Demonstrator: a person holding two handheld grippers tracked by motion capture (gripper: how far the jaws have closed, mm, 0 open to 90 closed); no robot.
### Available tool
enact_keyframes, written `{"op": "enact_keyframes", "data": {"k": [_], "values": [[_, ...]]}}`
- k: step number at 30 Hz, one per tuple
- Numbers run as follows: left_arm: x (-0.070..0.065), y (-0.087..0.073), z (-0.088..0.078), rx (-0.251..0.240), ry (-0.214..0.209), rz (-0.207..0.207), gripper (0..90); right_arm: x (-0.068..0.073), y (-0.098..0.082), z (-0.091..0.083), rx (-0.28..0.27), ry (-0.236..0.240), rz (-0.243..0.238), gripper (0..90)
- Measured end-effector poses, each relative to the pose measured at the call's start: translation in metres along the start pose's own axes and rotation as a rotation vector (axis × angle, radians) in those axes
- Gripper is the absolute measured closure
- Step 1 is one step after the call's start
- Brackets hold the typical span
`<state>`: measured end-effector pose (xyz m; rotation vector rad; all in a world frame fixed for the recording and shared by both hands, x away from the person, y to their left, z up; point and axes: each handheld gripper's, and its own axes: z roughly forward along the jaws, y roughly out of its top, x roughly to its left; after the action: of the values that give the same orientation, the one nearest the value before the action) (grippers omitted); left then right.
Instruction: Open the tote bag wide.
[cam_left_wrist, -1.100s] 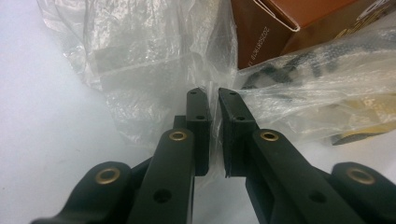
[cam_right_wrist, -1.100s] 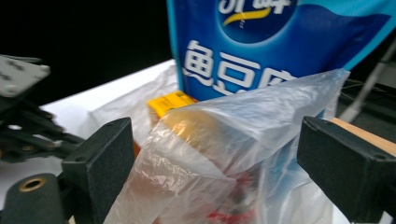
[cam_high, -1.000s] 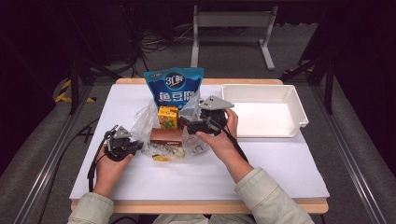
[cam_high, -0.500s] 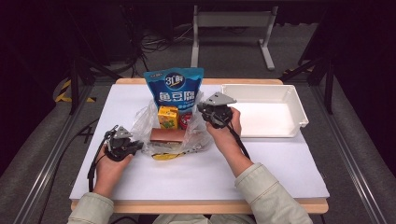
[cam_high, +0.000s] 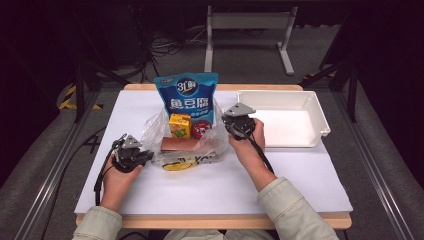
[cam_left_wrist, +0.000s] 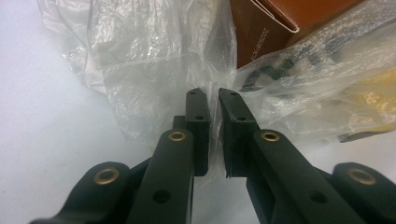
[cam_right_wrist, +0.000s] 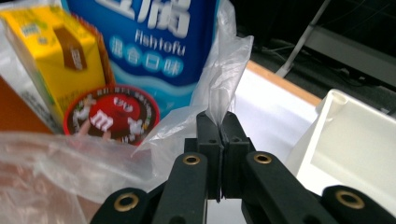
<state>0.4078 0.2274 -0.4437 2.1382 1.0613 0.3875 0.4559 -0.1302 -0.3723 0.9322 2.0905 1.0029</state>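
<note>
My left tool (cam_left_wrist: 212, 100) is pinched tight on the clear plastic bag (cam_high: 155, 131), and my right tool (cam_right_wrist: 219, 122) has just snapped closed on its other edge. The bag lies mid-bench, full of snacks. It is thin, soft and slippery, so I grab bunched edges, not flat parts.

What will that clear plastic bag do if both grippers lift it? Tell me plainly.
The plastic bag is thin and crinkled, so it will probably sag and stretch between the left gripper and right gripper. The brown box inside may slide.
</note>
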Motion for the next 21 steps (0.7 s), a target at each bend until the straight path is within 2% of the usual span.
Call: {"op": "enact_keyframes", "data": {"k": [5,11,21], "values": [[0.0,0.0,0.0,0.001,0.002,0.001,82.7,0.005,-0.01,0.008,0.045,0.003,-0.014,89.4],[0.0,-0.001,0.0,-0.004,0.002,-0.004,82.6,0.016,-0.025,0.018,0.109,-0.002,-0.073,89.3],[0.0,0.0,0.0,-0.009,0.003,-0.006,82.7,0.017,-0.046,0.024,0.155,0.033,-0.057,89.2]]}}
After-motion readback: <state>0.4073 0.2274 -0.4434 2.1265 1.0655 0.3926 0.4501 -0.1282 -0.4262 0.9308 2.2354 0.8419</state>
